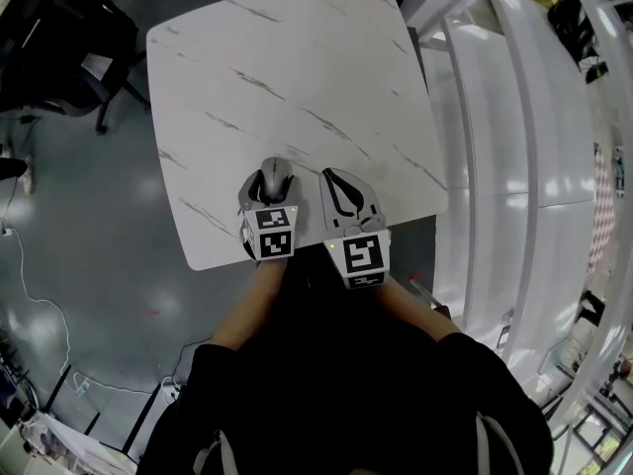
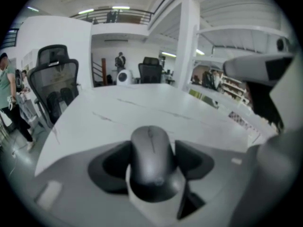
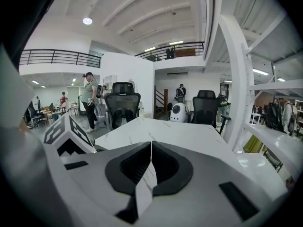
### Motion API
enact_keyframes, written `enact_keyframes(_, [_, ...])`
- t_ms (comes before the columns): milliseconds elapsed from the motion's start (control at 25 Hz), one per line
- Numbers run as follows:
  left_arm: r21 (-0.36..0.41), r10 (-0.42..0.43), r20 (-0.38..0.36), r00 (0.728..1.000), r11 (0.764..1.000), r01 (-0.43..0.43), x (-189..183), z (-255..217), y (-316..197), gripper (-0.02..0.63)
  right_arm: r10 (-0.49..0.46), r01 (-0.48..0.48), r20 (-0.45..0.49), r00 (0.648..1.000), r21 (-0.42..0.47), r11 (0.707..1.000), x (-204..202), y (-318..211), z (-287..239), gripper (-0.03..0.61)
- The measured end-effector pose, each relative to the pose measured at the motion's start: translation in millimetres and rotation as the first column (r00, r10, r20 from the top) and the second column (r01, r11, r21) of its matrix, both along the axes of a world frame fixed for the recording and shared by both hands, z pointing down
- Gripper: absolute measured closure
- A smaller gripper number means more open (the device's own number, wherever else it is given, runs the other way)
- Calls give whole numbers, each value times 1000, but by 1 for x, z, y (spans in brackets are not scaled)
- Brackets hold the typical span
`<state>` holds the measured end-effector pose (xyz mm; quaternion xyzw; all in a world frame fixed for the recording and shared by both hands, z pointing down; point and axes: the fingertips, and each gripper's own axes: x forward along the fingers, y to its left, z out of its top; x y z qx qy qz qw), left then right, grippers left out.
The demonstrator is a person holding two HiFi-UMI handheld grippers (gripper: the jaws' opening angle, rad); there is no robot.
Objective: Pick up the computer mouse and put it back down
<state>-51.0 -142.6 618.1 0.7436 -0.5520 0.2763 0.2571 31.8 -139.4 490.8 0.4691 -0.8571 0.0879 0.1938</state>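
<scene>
The mouse [image 1: 276,177] sits between the jaws of the left gripper [image 1: 269,188], close to the near edge of the white marble-patterned table [image 1: 297,67]. In the left gripper view the two dark pads [image 2: 111,164] press against the mouse's sides, so this tool is clamped on it; I cannot tell whether the mouse rests on the tabletop or is just off it. Just beside it, on the right, the right gripper [image 1: 341,181] hovers over the same near edge with its jaws closed together and nothing between them, only a thin sliver of tabletop showing through the gap. The two grippers sit side by side without touching, and neither blocks the other. The table carries nothing else. Around it lies a grey floor [image 1: 89,265] with a thin cable [image 1: 40,305] trailing across it, a dark office chair [image 1: 59,38] beyond the far left corner, and white shelving [image 1: 514,117] along the right side
</scene>
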Motion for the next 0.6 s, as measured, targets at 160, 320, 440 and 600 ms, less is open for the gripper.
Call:
enact_keyframes(160, [91, 17, -3, 1000, 996, -17, 1, -32, -5, 314, -3, 3, -3, 1000, 13, 1000, -2, 4, -3, 558])
enact_keyframes(320, [192, 16, -9, 1000, 981, -14, -3, -71, -9, 314, -5, 5, 1, 1000, 39, 999, -5, 4, -13, 558])
enact_keyframes(440, [267, 8, -18, 1000, 964, -3, -7, -104, -11, 314, -4, 3, 7, 1000, 66, 998, -6, 4, -25, 558])
enact_keyframes(600, [372, 5, -33, 999, 928, 8, -12, -149, -10, 314, 18, -20, 28, 999, 99, 995, -5, 0, -41, 558])
